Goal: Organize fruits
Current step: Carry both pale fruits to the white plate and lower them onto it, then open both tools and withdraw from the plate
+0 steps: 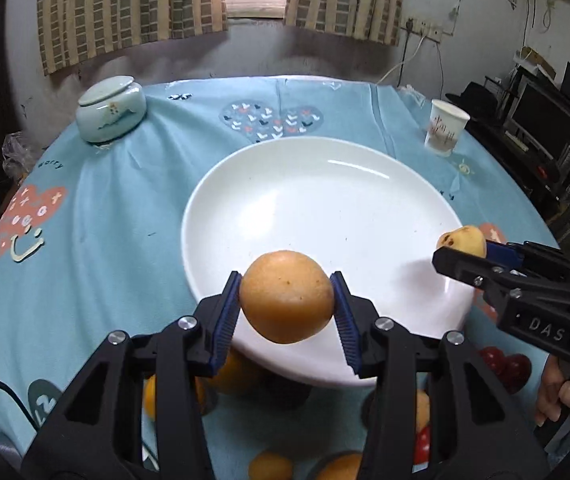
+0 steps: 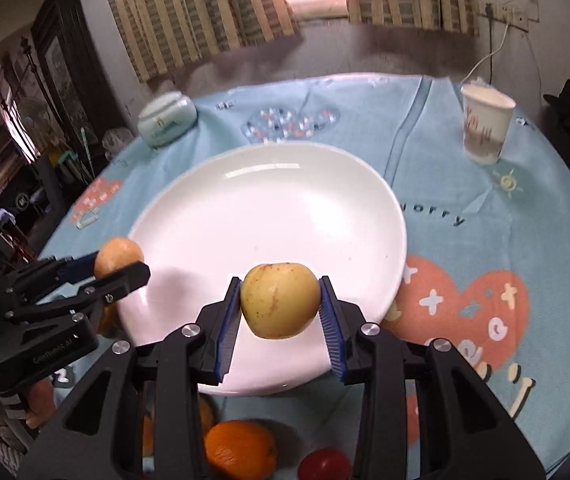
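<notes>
I grip an orange (image 1: pixel 286 296) left, a yellow apple (image 2: pixel 280 300) right; white plate (image 1: pixel 325 184) bare, loose fruit bottom frame.

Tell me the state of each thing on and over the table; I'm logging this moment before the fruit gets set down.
Left hand-held gripper: shut on the orange fruit, held above the plate.
Right hand-held gripper: shut on the yellow apple, held above the plate.
Plate: upright on the tablecloth, nothing resting on it.
Jar: lid on.
Paper cup: upright, contents not visible.
</notes>
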`<state>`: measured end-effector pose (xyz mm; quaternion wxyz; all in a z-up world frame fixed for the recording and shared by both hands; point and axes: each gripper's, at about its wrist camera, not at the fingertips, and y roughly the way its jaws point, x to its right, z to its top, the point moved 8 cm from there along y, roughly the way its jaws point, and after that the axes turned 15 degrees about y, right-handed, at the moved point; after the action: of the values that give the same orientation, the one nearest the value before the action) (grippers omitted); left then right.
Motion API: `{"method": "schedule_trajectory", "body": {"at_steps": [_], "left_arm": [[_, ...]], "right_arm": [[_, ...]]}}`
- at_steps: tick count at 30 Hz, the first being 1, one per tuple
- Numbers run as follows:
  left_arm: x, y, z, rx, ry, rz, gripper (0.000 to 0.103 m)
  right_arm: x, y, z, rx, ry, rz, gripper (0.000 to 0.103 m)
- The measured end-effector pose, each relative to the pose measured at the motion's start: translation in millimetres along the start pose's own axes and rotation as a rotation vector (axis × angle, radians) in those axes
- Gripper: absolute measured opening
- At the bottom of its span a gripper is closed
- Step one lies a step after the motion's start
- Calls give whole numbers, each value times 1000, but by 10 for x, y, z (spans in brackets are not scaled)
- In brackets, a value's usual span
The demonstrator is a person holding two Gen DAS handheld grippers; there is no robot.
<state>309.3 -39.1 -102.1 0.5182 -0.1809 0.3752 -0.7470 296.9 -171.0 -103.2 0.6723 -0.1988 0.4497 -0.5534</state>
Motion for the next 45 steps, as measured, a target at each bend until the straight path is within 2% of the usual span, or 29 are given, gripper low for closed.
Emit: {"method": "schedule_trajectory", "body": {"at_steps": [5,6,7,8,9,11,14,15,17,18,19,20,23,26,30,34,37,40,43,44,45], "left_arm": [[79,180,0,-34,18,-21,46],[96,200,-4,-39,24,-22,46],[108,218,-8,-42,28,-20,46],[119,237,-14,-47,33,-19,46],[121,247,-23,-51,36,-20,47],[117,240,-19,-46,37,-18,57],[3,102,47,-2,7,-8,57],[-115,13,76,18,-20,-4,58],[-393,-128,96,46,-83,18,70],[-601,-190,85,60,-130,47,72],[-824,-220,42,60,-172,88,73],[-1011,-201,-36,32,-207,110,73],[-1302,-87,-307,-50,-294,105,73],[-1478,-20,-510,-124,-330,173,74],[-1450,78,-674,-213,-326,222,82],[-1225,184,-770,-278,-297,168,84],[-1044,165,-795,-289,-249,145,87],[-838,80,-843,-279,-230,73,89],[-709,-165,-907,-234,-189,122,89],[-652,-234,-946,-228,-171,97,89],[-512,-324,-1024,-228,-138,30,89]], "right_arm": [[56,205,-84,-59,-28,-51,40],[69,217,-84,-57,-26,-53,49],[69,206,-73,-42,-28,-48,64],[46,178,-66,-32,-32,-52,74],[36,161,-52,-21,-39,-58,75],[34,122,-20,1,-47,-63,75],[54,38,16,26,-28,-52,75],[61,-14,32,42,-20,-44,75],[77,-144,51,62,4,-19,78],[87,-203,53,68,20,-11,81],[103,-269,55,75,38,-6,89],[98,-299,46,81,45,-7,95],[91,-404,0,97,51,0,96],[100,-428,-64,90,61,0,96],[120,-421,-107,79,78,-5,96],[133,-495,-120,90,93,-1,96],[133,-574,-113,101,101,14,98],[117,-648,-110,110,107,28,98],[90,-718,-120,115,107,48,98],[81,-738,-125,117,107,53,98],[79,-761,-126,120,108,59,98]]}}
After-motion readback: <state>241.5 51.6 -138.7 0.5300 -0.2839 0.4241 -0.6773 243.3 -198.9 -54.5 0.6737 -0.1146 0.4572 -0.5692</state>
